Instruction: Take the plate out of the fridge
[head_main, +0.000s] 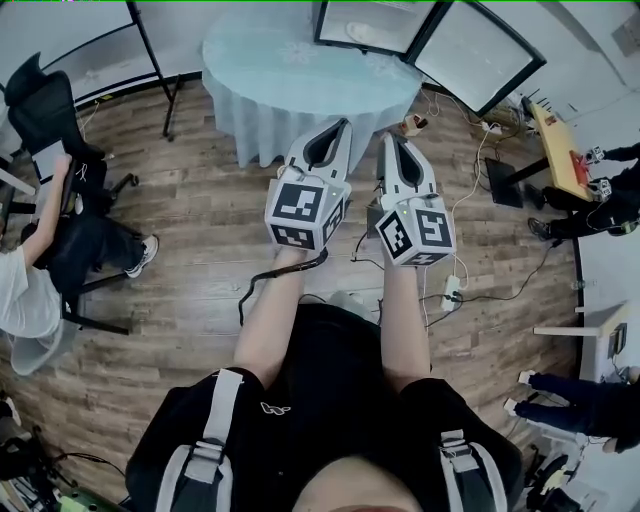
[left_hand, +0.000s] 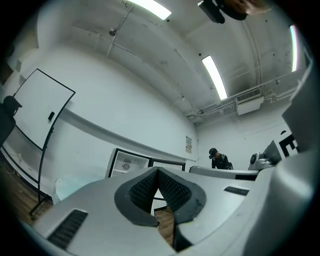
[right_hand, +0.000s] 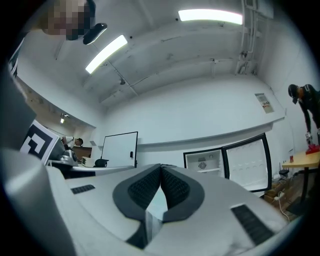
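Wall notice (left_hand: 188, 145) above the fridge (left_hand: 128, 164) — print seemingly too small.

At twelve o'clock the round clothed table (head_main: 300, 70) stands squarely before the open fridge (head_main: 372, 22), whose door (head_main: 480, 60) swings out toward one o'clock. Bare wooden floor (head_main: 200, 220) leaves passage at eleven, between the table and the whiteboard stand (head_main: 155, 60). At three o'clock, cables (head_main: 480, 285) and a power strip (head_main: 452, 292) clutter the floor.
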